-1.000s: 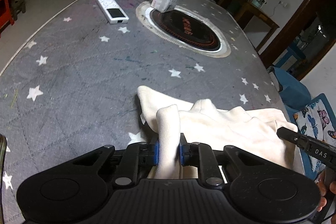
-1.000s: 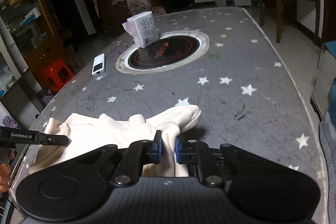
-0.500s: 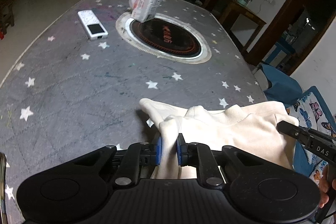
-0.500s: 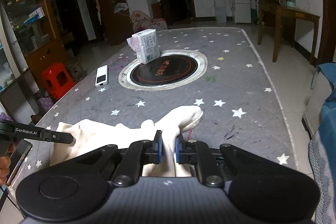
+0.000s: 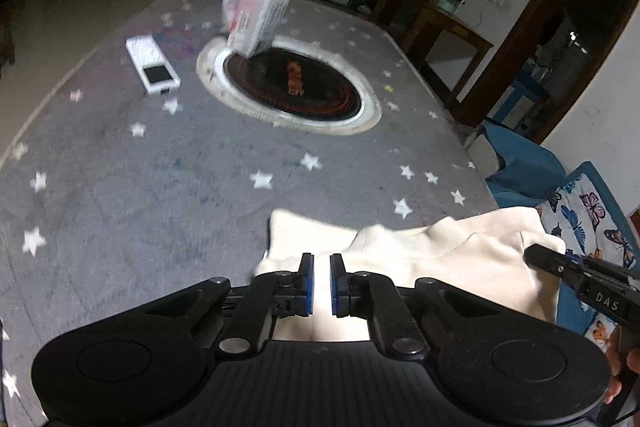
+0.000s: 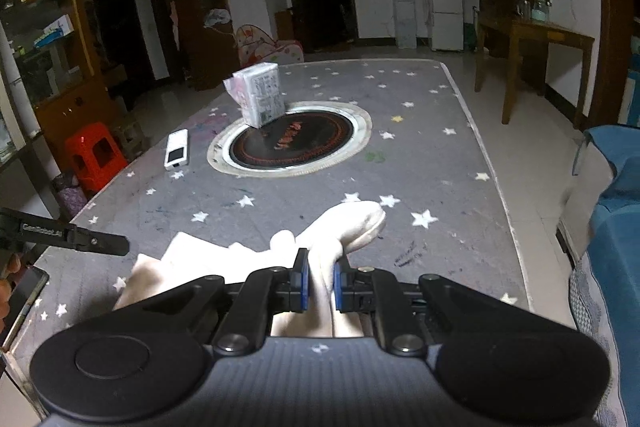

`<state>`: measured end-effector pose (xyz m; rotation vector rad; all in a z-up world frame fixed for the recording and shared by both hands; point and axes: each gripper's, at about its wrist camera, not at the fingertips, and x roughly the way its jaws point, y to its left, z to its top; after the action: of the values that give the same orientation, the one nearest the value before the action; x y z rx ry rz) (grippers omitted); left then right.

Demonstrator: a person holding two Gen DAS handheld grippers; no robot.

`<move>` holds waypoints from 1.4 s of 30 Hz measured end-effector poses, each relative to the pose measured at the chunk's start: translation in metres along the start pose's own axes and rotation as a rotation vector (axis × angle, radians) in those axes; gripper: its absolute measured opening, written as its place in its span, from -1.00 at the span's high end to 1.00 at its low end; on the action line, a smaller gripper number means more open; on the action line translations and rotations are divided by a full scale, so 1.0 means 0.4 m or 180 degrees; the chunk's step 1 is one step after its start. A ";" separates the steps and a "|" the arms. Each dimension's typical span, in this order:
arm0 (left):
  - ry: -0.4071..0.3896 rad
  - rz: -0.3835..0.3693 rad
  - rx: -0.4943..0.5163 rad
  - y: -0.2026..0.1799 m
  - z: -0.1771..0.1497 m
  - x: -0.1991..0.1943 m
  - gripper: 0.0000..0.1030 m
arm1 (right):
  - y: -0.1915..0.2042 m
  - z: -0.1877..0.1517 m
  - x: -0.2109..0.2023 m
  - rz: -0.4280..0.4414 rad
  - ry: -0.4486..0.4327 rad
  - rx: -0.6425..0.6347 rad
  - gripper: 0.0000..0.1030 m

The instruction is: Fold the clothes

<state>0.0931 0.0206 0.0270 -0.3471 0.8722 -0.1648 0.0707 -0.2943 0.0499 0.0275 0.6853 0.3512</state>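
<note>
A cream garment [image 5: 448, 259] lies at the near edge of the grey star-patterned table [image 5: 140, 167]. My left gripper [image 5: 322, 269] is shut on a fold of its left part; cloth fills the narrow gap between the blue pads. My right gripper [image 6: 320, 269] is shut on a bunched fold of the garment [image 6: 340, 227], with a sleeve end sticking out ahead. Each gripper's finger shows at the edge of the other view: the right one [image 5: 576, 279] and the left one [image 6: 72, 235].
A round black hotplate [image 6: 292, 143] is set in the table's middle, with a wrapped packet [image 6: 260, 95] on its rim. A white remote [image 6: 176, 149] lies to the left. A blue chair [image 6: 616, 187] stands right, a red stool [image 6: 94, 155] left.
Both grippers have lifted and pulled back towards the near edge, drawing the garment with them. The upright fold in the left gripper has dropped lower between the pads.
</note>
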 end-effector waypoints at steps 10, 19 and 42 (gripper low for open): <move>0.0132 0.0034 -0.0299 0.051 -0.049 0.064 -0.14 | -0.047 -0.040 0.042 -0.0046 0.0168 0.0158 0.80; 0.0122 0.0075 -0.0237 0.010 -0.072 0.121 0.40 | -0.085 -0.066 0.081 -0.0081 0.0290 0.0268 0.80; -0.0105 -0.0119 0.0406 -0.140 0.001 0.021 0.85 | -0.077 0.001 -0.027 -0.0208 -0.0021 0.0069 0.80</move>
<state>0.0988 -0.0339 0.0417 -0.2464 0.8188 -0.2477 0.0726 -0.3268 0.0527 0.0266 0.6819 0.2807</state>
